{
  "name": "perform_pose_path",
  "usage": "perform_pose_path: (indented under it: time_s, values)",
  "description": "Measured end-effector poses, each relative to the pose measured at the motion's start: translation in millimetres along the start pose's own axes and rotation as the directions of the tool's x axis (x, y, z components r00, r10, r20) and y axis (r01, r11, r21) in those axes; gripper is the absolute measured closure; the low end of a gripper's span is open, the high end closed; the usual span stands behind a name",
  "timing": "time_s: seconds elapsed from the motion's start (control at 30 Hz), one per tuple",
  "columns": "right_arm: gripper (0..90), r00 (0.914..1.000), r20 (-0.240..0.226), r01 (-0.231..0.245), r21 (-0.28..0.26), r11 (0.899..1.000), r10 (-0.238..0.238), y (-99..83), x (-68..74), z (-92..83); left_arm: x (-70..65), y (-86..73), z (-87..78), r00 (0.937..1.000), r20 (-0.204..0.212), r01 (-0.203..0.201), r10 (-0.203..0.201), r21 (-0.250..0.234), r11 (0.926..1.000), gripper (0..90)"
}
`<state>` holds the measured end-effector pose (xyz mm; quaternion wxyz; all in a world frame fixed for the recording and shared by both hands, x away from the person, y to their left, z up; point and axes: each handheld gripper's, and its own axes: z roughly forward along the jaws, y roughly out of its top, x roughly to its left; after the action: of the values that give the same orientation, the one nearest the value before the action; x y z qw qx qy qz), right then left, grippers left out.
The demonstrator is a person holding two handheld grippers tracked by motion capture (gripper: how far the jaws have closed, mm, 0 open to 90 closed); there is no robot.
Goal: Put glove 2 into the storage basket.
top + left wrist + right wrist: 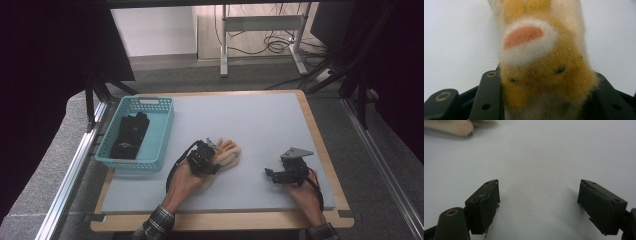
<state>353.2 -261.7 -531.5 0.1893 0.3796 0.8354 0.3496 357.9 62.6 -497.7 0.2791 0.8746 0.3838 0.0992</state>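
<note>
A furry orange and cream paw-shaped glove [229, 152] lies near the middle of the grey mat. My left gripper [202, 160] is at its near end, shut on it. In the left gripper view the glove [541, 50], with its pink pad ringed in white, bulges between the two black jaws, and both jaws press into the fur. My right gripper [274, 175] rests low over the mat at the right, apart from the glove. Its jaws stand wide open over bare mat [537, 202], and a cream tip of the glove [451, 126] shows at that view's top left.
A light blue plastic basket [131, 165] stands at the mat's left edge with a pair of black gloves [131, 135] inside. The grey mat [260, 120] lies on a wooden board. Table legs and cables stand on the floor beyond.
</note>
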Motion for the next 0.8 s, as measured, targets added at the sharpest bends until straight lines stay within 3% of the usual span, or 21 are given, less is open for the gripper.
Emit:
perform_pose_path:
  time_s: [0.23,0.47,0.63,0.8]
  values:
    - [17.2,1.0,-0.001,-0.002,-0.001,1.0,0.002,0.0,0.1,0.0,28.5,6.7,-27.7,0.9975,-0.016,0.068,-0.068,-0.038,0.997,53.4]
    - [17.2,1.0,-0.001,-0.002,-0.001,1.0,0.002,0.0,0.1,0.0,60.3,14.2,-64.8,0.9891,-0.093,0.109,-0.114,-0.062,0.9921,53.1]
    - [17.2,1.0,-0.002,-0.002,-0.001,1.0,0.002,0.0,0.1,-0.1,84.4,15.4,-87.5,0.976,-0.147,0.15,-0.16,-0.08,0.9855,53.1]
    - [17.2,1.0,-0.001,-0.002,-0.001,1.0,0.002,0.0,0.1,-0.1,109.5,11.9,-107.2,0.9571,-0.193,0.199,-0.216,-0.104,0.9744,53.1]
